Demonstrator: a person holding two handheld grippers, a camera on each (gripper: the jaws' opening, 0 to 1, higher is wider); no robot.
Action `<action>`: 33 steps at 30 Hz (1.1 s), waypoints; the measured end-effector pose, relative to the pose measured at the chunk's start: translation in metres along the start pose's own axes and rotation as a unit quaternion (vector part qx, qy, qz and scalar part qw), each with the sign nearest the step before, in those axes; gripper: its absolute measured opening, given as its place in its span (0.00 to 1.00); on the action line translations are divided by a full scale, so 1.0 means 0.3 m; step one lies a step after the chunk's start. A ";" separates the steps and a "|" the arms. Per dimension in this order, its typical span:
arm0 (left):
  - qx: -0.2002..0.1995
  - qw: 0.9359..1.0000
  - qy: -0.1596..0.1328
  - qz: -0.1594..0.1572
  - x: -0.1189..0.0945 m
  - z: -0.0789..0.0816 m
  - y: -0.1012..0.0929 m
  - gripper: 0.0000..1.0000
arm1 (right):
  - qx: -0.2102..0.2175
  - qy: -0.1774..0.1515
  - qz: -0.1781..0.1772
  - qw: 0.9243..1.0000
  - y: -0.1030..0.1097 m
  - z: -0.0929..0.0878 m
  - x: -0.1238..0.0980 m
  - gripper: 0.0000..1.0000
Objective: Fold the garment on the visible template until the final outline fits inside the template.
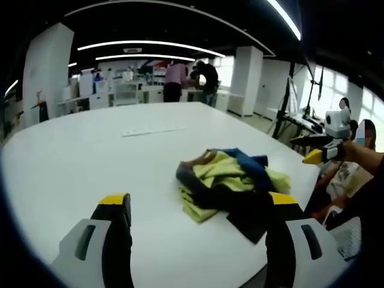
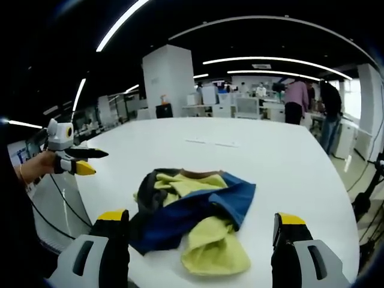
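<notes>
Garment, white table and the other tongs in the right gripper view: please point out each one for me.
Garment (image 2: pixel 192 210): right gripper view, on its blue fabric in the crumpled pile.
White table (image 2: pixel 252 162): right gripper view, on bare surface behind the garment.
Left tongs (image 2: pixel 90 161): right gripper view, between the fingertips, held off the table's left edge.

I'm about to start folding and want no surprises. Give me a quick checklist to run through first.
1. Garment in reach on the table: ok.
2. Garment spread flat: not ok, it lies crumpled in a heap.
3. Left claw open and holding nothing: ok.
4. Right claw open and holding nothing: ok.
5. Template outline found: cannot tell, no clear marking under the garment.
</notes>
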State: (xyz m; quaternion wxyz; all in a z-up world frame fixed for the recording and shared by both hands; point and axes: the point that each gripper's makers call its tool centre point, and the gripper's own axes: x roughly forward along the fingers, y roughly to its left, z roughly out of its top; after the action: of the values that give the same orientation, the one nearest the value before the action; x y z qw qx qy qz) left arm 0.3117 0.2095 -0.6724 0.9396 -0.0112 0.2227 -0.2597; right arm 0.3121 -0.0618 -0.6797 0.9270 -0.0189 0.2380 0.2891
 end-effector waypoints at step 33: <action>-0.019 0.999 0.030 -0.036 0.177 0.043 0.019 0.73 | 0.035 0.011 0.013 0.999 -0.104 0.093 0.181 0.85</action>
State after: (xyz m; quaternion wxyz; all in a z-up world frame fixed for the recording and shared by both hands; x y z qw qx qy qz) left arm 0.3606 0.1871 -0.6836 0.9222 -0.0291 0.2550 -0.2893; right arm 0.3800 -0.0543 -0.6828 0.9208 0.0132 0.2580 0.2921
